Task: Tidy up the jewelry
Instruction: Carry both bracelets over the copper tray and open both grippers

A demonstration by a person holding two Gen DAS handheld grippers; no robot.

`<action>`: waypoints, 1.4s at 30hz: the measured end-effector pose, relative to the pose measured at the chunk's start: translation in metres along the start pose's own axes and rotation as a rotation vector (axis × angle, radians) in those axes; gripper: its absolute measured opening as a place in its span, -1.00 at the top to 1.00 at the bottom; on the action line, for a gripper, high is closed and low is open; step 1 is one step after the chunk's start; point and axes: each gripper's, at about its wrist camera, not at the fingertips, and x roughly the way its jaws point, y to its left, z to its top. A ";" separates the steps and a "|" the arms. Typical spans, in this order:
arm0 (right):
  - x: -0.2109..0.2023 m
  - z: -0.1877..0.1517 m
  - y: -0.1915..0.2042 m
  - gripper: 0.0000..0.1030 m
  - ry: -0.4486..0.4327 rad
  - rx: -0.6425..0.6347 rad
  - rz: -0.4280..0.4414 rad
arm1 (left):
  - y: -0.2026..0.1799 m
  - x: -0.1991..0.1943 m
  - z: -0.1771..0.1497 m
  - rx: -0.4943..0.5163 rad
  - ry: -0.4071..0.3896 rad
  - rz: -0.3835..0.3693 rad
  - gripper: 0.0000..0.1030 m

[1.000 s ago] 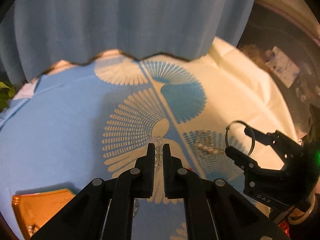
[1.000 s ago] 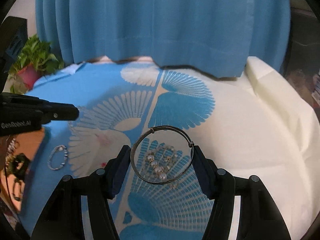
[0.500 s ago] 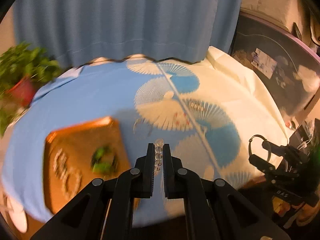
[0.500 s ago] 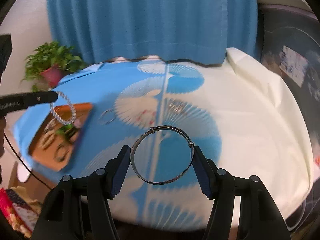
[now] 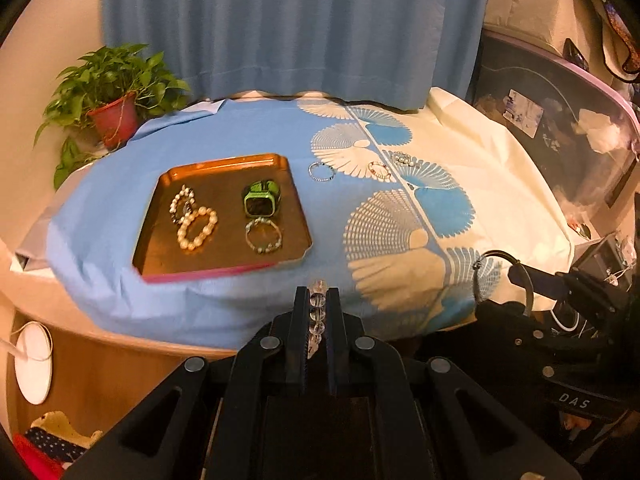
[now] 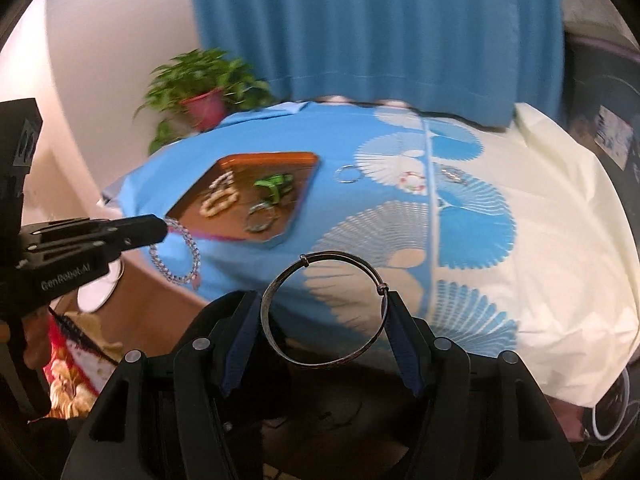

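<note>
Right now your left gripper (image 5: 318, 304) is clamped nearly shut on a clear bead bracelet (image 5: 317, 314); in the right wrist view that bracelet hangs as a loop below the tip, off the near edge of the surface (image 5: 248, 136). Your right gripper (image 6: 325, 322) is closed on a thin metal bangle (image 6: 324, 310), jaws spread wide w/ the ring wedged between the pads, one pad on each side. Both grippers sit short of the surface's near edge, pointing down toward it.

On the blue side of the cloth (image 5: 500, 184) you've got an orange tray (image 5: 168, 248). Inside it: a green watch (image 5: 261, 200) toward the back right, a pale bead bracelet (image 5: 263, 235) just in front of the watch, a pearl bracelet (image 5: 197, 227) at left, and another beaded piece (image 5: 181, 204) touching it from behind.

Just right of the tray, on the fan print, three loose pieces lie in a row: a small silver ring bracelet (image 5: 321, 171), a red-and-white beaded one (image 5: 379, 169), and a pearl cluster (image 5: 403, 158), too small to read in detail.

Potted plant (image 5: 114, 98) stands at the far left corner, blue curtain (image 5: 296, 24) behind.
</note>
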 end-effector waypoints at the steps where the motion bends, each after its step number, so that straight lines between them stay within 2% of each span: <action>1: -0.002 -0.003 0.007 -0.20 0.002 -0.014 0.004 | 0.001 -0.003 -0.004 -0.001 -0.001 -0.001 0.90; 9: 0.001 -0.006 0.034 -0.20 0.035 -0.062 0.020 | 0.009 -0.008 -0.010 -0.017 -0.013 -0.014 0.90; 17: 0.015 -0.001 0.042 -0.21 0.063 -0.083 0.019 | 0.022 -0.001 -0.007 -0.040 -0.008 -0.005 0.90; 23: 0.030 0.007 0.046 -0.21 0.079 -0.101 0.019 | 0.045 0.004 0.004 -0.077 -0.024 0.007 0.90; 33: 0.081 0.051 0.057 -0.21 0.078 -0.112 0.037 | 0.106 0.021 0.045 -0.134 -0.068 0.072 0.90; 42: 0.150 0.090 0.086 -0.21 0.091 -0.148 0.103 | 0.144 0.071 0.071 -0.156 -0.026 0.094 0.90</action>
